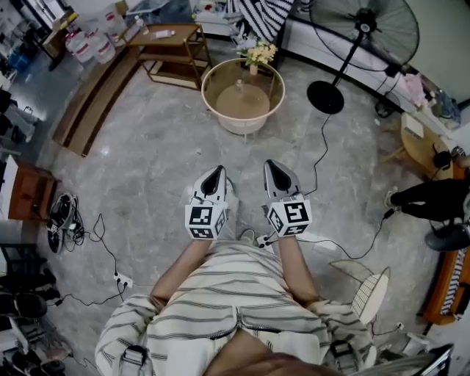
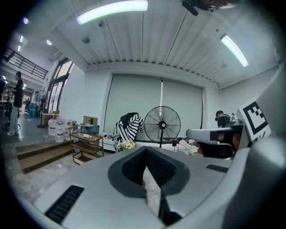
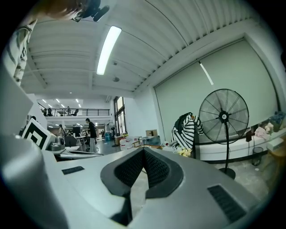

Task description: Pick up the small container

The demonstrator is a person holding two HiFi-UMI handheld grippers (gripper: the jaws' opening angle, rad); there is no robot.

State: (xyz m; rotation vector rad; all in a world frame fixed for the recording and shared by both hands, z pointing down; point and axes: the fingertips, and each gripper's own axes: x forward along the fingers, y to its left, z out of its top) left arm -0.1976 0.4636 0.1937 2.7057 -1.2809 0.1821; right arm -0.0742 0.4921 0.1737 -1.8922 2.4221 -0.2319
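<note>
Held side by side over grey floor: left tongs, right tongs, both pressed together, empty. Far ahead, round tabletop with flower vase; far right, standing fan.

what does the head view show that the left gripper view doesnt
Only the head view: the person's striped shirt, shoes and cables on the floor, and a round glass-topped table ahead.

Only the left gripper view: ceiling strip lights, a drawn blind, a person standing far left, and a close look at the jaws of the left claw, shut and empty.

Both: the pedestal fan, wooden shelf trolley, flowers and striped cloth.
</note>
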